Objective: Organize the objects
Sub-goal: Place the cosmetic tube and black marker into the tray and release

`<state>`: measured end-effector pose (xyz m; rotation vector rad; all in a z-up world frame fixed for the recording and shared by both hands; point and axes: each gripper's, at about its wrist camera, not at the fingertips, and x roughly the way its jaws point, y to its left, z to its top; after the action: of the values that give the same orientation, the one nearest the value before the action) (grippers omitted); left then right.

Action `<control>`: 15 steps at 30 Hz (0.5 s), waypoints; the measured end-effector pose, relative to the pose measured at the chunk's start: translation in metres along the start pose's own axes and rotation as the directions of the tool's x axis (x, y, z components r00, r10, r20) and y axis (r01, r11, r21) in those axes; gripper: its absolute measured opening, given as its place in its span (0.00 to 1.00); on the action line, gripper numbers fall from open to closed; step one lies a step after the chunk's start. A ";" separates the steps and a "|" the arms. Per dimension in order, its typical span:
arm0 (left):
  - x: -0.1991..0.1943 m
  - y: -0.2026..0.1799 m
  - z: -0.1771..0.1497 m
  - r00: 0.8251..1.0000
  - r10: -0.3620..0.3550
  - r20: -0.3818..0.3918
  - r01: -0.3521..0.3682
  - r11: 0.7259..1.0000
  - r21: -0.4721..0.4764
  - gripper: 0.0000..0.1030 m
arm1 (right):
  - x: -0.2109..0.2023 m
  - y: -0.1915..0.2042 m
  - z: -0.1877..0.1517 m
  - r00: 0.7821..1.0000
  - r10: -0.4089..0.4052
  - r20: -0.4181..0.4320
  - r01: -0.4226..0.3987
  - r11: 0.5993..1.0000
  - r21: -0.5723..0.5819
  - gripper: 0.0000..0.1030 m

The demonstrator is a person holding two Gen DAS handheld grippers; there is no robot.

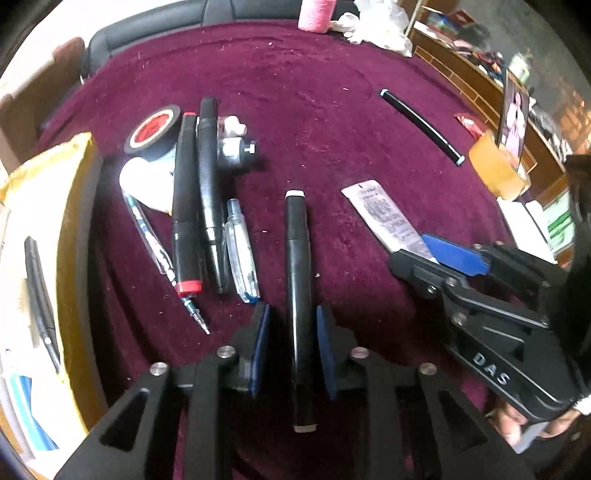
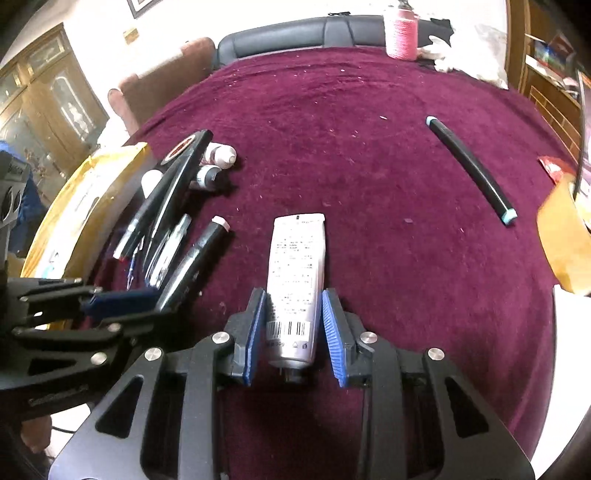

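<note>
A black marker with white ends (image 1: 298, 302) lies on the maroon cloth between the blue pads of my left gripper (image 1: 291, 332); the jaws stand a little apart from it on both sides, open. It also shows in the right wrist view (image 2: 194, 258). A silver tube (image 2: 295, 280) lies between the pads of my right gripper (image 2: 293, 325), which is open with small gaps at each side. The tube also shows in the left wrist view (image 1: 388, 218). A group of pens and markers (image 1: 199, 206) lies to the left. A lone black marker with teal ends (image 2: 469, 166) lies far right.
A tape roll with a red core (image 1: 153, 129), small bottles (image 1: 232, 140) and a white lump lie by the pen group. A yellow padded envelope (image 1: 48, 221) is at the left edge. A pink yarn cone (image 2: 400, 33) stands far back. A brown tape roll (image 1: 498, 170) sits at right.
</note>
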<state>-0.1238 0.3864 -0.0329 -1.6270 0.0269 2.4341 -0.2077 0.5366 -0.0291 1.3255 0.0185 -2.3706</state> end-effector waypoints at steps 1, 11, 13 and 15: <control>0.000 -0.001 -0.001 1.000 0.015 0.006 -0.015 1.000 0.008 0.13 | -0.002 0.002 -0.003 1.000 -0.013 -0.001 0.013 1.000 -0.013 0.30; -0.022 0.017 -0.006 0.982 -0.188 0.027 0.190 0.979 -0.079 0.13 | -0.006 0.001 -0.007 1.000 0.001 -0.002 -0.001 0.999 0.034 0.30; -0.025 0.027 -0.011 0.966 -0.258 -0.005 0.256 0.959 -0.121 0.13 | -0.007 0.003 -0.010 1.000 0.017 -0.008 -0.017 0.999 0.043 0.30; -0.027 0.036 -0.013 0.950 -0.311 -0.006 0.307 0.941 -0.145 0.13 | -0.006 0.004 -0.010 1.000 0.021 -0.017 -0.020 0.999 0.048 0.30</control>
<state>-0.1091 0.3446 -0.0171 -1.5839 -0.3788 2.2148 -0.1955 0.5366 -0.0291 1.3615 -0.0467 -2.3558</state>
